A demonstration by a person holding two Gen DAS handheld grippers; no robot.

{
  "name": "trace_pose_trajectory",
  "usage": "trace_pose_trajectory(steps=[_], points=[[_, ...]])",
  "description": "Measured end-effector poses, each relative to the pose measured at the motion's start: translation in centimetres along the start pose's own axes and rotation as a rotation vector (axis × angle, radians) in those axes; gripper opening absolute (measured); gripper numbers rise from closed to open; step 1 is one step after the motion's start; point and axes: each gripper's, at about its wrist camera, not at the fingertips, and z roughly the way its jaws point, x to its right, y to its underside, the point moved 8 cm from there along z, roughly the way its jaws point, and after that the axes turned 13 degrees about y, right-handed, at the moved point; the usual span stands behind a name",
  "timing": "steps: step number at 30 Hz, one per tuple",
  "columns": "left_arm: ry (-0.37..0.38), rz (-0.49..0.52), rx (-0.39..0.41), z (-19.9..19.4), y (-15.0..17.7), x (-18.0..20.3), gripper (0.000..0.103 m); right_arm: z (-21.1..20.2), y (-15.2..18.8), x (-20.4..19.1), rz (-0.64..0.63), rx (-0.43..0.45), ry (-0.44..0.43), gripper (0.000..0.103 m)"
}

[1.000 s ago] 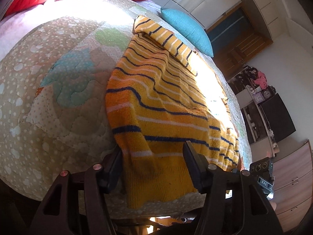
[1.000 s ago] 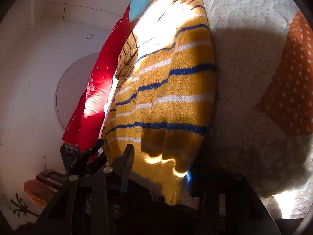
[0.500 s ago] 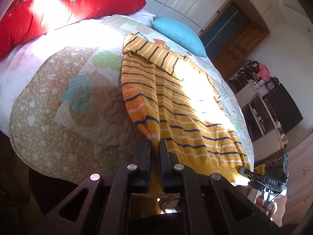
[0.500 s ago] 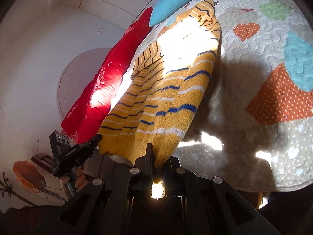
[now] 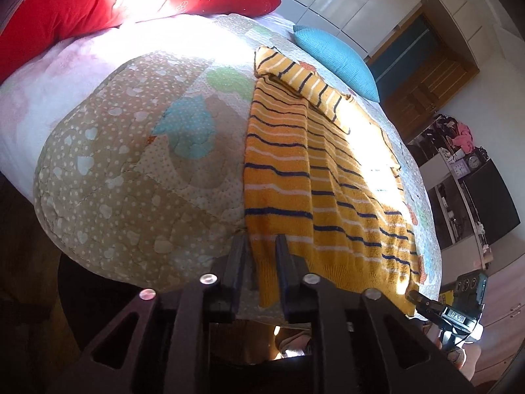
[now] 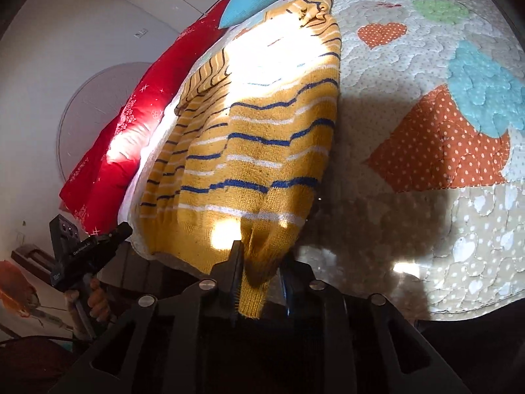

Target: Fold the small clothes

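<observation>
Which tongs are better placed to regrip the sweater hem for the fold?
Left, narrowly. Both tongs have just been opening with a hem corner between them; the left tongs straddle the sweater flat and centred, in the right tongs it bunches against one finger.

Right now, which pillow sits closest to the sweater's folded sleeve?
The teal pillow, right beside the yellow striped sweater's folded sleeve; the red pillow lies apart at the bed's far corner.

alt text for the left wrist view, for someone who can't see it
The left gripper straddles the hem corner of a yellow striped sweater lying on a patchwork quilt, its jaws having just opened. A red pillow and blue cushion lie beyond.
</observation>
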Motion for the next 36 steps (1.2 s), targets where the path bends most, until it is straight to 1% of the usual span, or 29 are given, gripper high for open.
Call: trace_pose_trajectory(steps=[1,2,3,5,6,8,10,12,13,14,15,16,18,20,23,25,26,28,30,32,34,36], points=[[0.004,-0.005,0.009,-0.1,0.0,-0.1,0.039,0.1,0.0,0.4,0.01,0.004,0.007,0.04],[0.009,-0.005,0.016,0.0,0.0,-0.1,0.05,-0.1,0.0,1.1,0.016,0.012,0.016,0.041],[0.017,-0.003,0.019,0.1,-0.1,0.0,0.055,-0.1,-0.1,1.4,0.022,0.021,0.024,0.044],[0.047,0.004,0.006,0.9,0.0,0.4,0.06,0.0,-0.3,1.8,0.03,0.031,0.029,0.048],[0.065,0.007,-0.008,1.6,0.2,0.7,0.065,0.2,-0.4,1.9,0.031,0.032,0.029,0.05],[0.104,0.0,-0.038,3.1,0.6,1.1,0.07,0.7,-0.3,1.9,0.025,0.023,0.032,0.051],[0.133,-0.02,-0.077,4.8,1.4,1.5,0.07,1.6,-0.2,1.5,0.012,0.009,0.037,0.051],[0.129,-0.015,-0.107,6.1,2.1,1.9,0.07,2.3,0.0,1.0,-0.009,0.01,0.051,0.051],[0.11,-0.001,-0.112,6.5,2.3,2.1,0.069,2.5,0.0,0.7,-0.022,0.014,0.052,0.051],[0.086,0.012,-0.116,6.7,2.4,2.2,0.051,2.6,0.1,0.4,-0.036,0.014,0.051,0.045],[0.06,0.022,-0.123,6.8,2.4,2.2,0.015,2.7,0.1,0.1,-0.047,0.015,0.044,0.02],[0.075,0.018,-0.136,6.7,2.4,2.3,0.01,2.6,0.0,-0.1,-0.054,0.009,0.03,0.01],[0.129,-0.017,-0.107,5.5,1.7,2.6,0.01,1.8,-0.5,-0.5,-0.047,0.019,-0.006,0.01],[0.158,-0.016,-0.075,4.3,0.5,3.4,0.01,0.4,-1.7,-1.4,-0.043,0.042,-0.065,0.008],[0.191,-0.007,-0.027,3.5,-2.6,4.8,0.01,-1.8,-5.2,-3.0,-0.067,0.116,-0.114,0.007],[0.18,0.017,-0.004,4.2,-5.2,5.7,0.01,-2.6,-8.5,-4.2,-0.093,0.17,-0.131,0.007],[0.17,0.019,0.004,4.8,-6.8,6.0,0.01,-2.9,-10.3,-4.8,-0.105,0.201,-0.128,0.007],[0.183,0.025,0.029,6.3,-10.4,6.9,0.01,-2.9,-14.2,-6.0,-0.134,0.259,-0.108,0.007],[0.152,0.046,0.054,8.5,-14.4,7.5,0.01,-2.3,-18.3,-6.8,-0.135,0.288,-0.094,0.007],[0.125,0.059,0.048,11.3,-18.1,8.0,0.01,-0.8,-22.1,-7.2,-0.121,0.294,-0.067,0.007],[0.075,0.064,0.037,14.3,-21.2,8.0,0.01,1.2,-25.5,-7.0,-0.108,0.29,-0.022,0.007],[0.037,0.066,0.016,17.0,-23.4,7.9,0.01,3.6,-28.4,-6.4,-0.08,0.265,0.02,0.007]])
